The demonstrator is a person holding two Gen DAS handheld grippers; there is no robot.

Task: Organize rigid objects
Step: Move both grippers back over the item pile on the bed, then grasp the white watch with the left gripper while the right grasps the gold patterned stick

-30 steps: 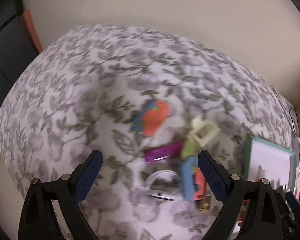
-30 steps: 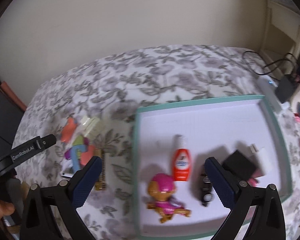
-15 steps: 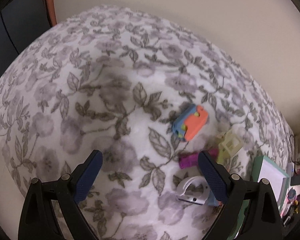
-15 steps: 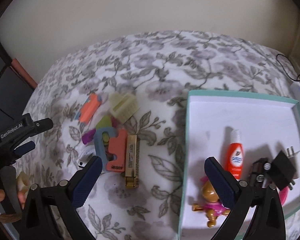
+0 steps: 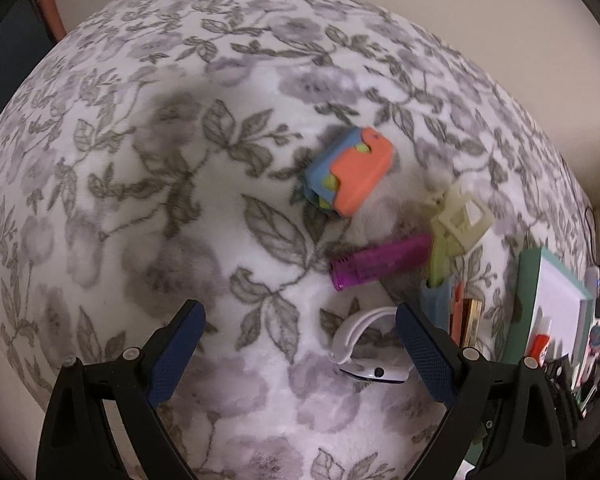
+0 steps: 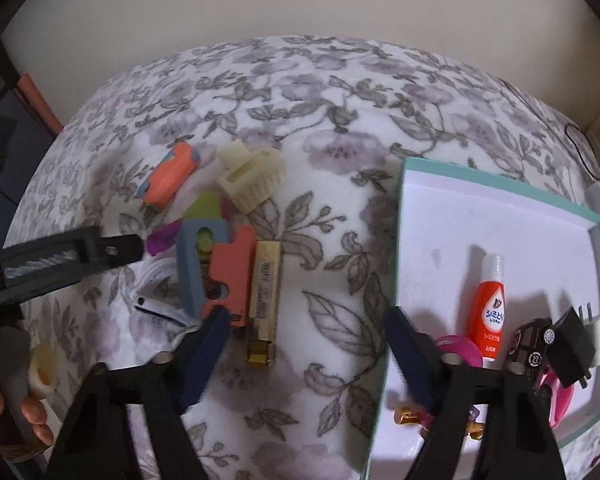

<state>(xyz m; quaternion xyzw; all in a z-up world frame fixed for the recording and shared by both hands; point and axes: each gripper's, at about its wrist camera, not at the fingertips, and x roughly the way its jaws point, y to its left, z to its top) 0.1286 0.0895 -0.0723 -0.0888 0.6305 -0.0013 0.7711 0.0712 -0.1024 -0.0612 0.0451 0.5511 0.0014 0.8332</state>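
Observation:
A pile of small items lies on the floral blanket (image 5: 180, 200): an orange-and-blue block (image 5: 350, 170), a purple lighter (image 5: 380, 262), a cream clip (image 5: 460, 218), a white hooked piece (image 5: 360, 344), a blue-and-orange flat toy (image 6: 214, 268) and a gold tube (image 6: 264, 292). My left gripper (image 5: 298, 356) is open and empty, just before the white piece. My right gripper (image 6: 304, 352) is open and empty, between the pile and the teal-rimmed tray (image 6: 404, 240). The tray holds a red tube (image 6: 488, 308), a black plug (image 6: 572, 344) and a toy figure, partly hidden.
A beige wall (image 6: 300, 8) runs behind the blanket. The left gripper's black arm (image 6: 60, 260) reaches in at the left of the right wrist view. Cables and clutter (image 5: 596, 304) lie past the tray on the right.
Both grippers have moved in closer to the pile. The right wrist view has swung left from over the tray to its left edge. Both stay open.

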